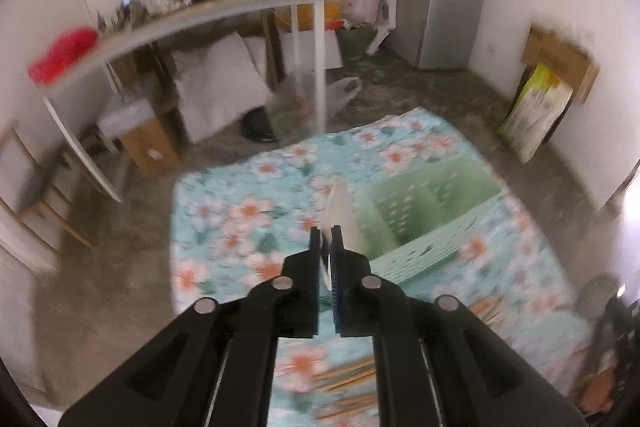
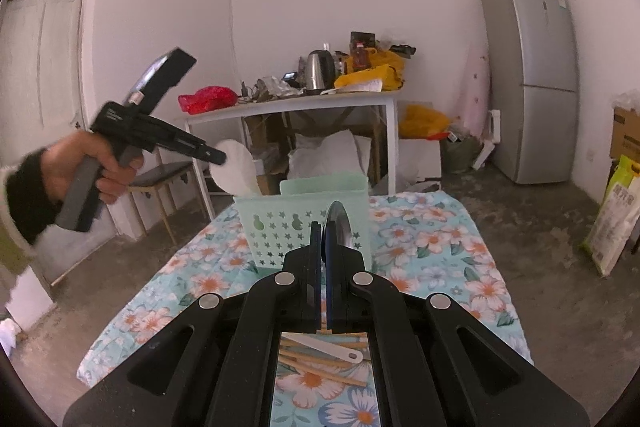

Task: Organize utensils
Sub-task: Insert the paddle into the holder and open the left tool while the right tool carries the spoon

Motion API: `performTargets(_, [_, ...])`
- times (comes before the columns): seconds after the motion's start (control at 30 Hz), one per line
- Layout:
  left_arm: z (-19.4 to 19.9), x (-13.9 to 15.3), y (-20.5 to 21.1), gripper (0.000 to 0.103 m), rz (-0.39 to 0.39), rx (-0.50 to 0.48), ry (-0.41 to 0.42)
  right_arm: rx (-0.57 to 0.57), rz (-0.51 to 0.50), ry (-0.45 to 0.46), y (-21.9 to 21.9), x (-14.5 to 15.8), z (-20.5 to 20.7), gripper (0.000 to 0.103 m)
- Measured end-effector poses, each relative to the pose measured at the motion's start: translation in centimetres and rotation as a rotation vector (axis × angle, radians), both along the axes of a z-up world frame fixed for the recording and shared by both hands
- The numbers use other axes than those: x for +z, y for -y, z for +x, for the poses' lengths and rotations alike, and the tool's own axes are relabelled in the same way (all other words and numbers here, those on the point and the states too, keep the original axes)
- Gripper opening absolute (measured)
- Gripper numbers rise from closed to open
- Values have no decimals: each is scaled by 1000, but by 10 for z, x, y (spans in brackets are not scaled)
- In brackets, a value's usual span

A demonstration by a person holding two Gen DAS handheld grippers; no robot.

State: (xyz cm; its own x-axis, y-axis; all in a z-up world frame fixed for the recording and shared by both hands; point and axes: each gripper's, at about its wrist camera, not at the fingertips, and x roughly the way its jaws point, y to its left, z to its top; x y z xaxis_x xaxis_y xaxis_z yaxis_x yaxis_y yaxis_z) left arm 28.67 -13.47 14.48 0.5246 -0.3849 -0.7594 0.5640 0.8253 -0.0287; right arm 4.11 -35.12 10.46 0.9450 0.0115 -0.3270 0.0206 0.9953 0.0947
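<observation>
A mint green basket (image 2: 288, 227) with star cut-outs stands on the floral cloth (image 2: 432, 239). A hand holds my left gripper (image 2: 220, 158) at the left, shut on the head of a white rice paddle (image 2: 236, 167) whose handle drops behind the basket's left rim. In the left wrist view the paddle (image 1: 340, 207) sticks out between the fingers of the left gripper (image 1: 326, 233), just left of the basket (image 1: 432, 247). My right gripper (image 2: 323, 227) is shut on a metal spoon (image 2: 339, 221), its bowl upright before the basket. Wooden chopsticks (image 2: 320, 367) and a white spoon (image 2: 324, 345) lie on the cloth beneath it.
Behind the clothed table stands a white table (image 2: 288, 107) with a kettle (image 2: 320, 71), a red bag (image 2: 206, 98) and yellow bags. A grey fridge (image 2: 532, 75) is at the back right, a chair (image 2: 164, 179) at the left, and boxes and a sack (image 2: 612, 223) along the right wall.
</observation>
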Motion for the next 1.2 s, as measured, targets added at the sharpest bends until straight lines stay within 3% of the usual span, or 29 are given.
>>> performTargets(0.2, [6, -12, -16, 16, -212, 19, -52, 31, 41, -8, 6, 11, 3, 0])
performTargets(0.47, [2, -18, -38, 18, -352, 32, -56, 77, 71, 31, 5, 39, 12, 0])
performTargets(0.63, [-11, -15, -62, 20, -428, 57, -19, 158, 109, 174, 10, 81, 30, 0])
performTargets(0.8, [-32, -20, -89, 32, -484, 93, 23, 235, 208, 260, 24, 107, 80, 0])
performTargets(0.97, [-42, -36, -109, 35, -489, 129, 20, 277, 340, 243, 38, 93, 141, 0])
performTargets(1.2, [-45, -48, -122, 35, -493, 149, 7, 221, 475, 111, 58, 32, 195, 0])
